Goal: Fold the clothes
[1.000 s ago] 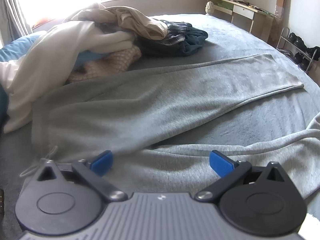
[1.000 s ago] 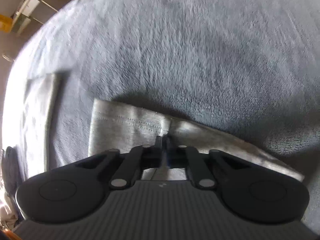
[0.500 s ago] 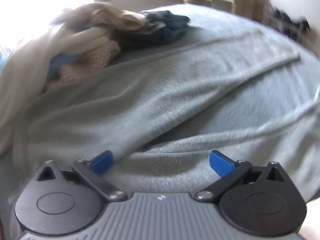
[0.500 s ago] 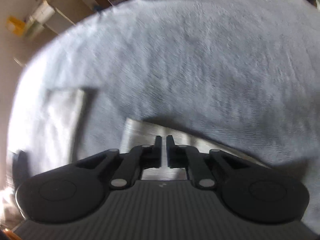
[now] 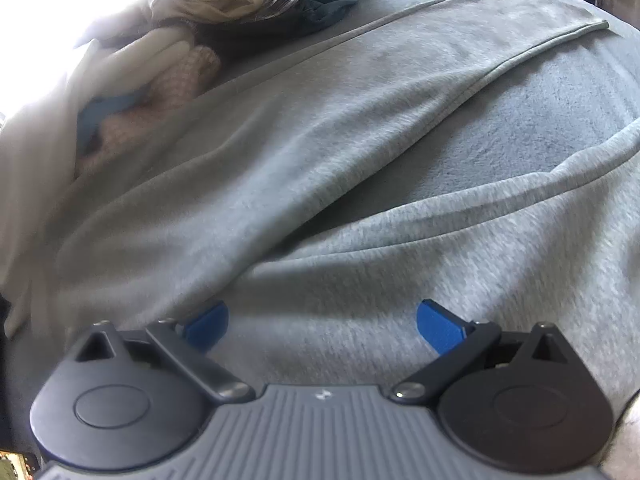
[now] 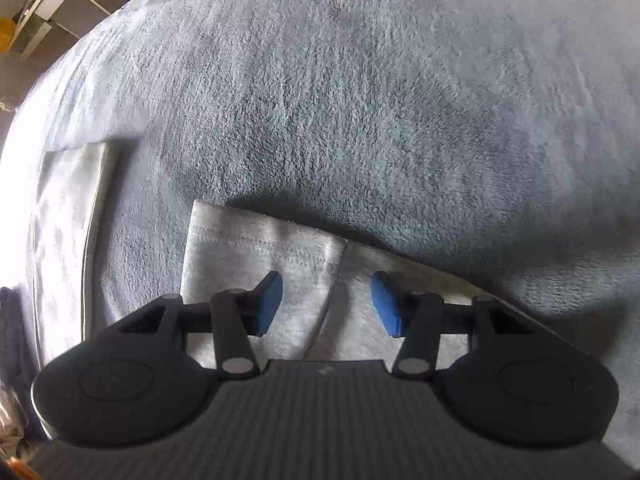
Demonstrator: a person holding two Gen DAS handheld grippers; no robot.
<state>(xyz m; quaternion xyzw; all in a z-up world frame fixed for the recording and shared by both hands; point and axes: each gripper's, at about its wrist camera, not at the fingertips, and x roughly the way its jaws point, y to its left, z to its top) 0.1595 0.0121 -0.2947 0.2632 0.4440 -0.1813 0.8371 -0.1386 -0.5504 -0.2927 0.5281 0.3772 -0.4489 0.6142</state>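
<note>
Both jaws wide over grey sweatpants [image 5: 280,152].

We've got two matching handheld grippers. Left gripper [image 5: 322,330]: grey ribbed body w/ a small white mark at centre, two black round housings w/ recessed discs, black link arms on silver pivot pins, blue pads [image 5: 208,325]. Right gripper [image 6: 327,304]: same build, but ribbed body looks darker, poss. just shadow. Blue pads [image 6: 269,303] too.
</note>
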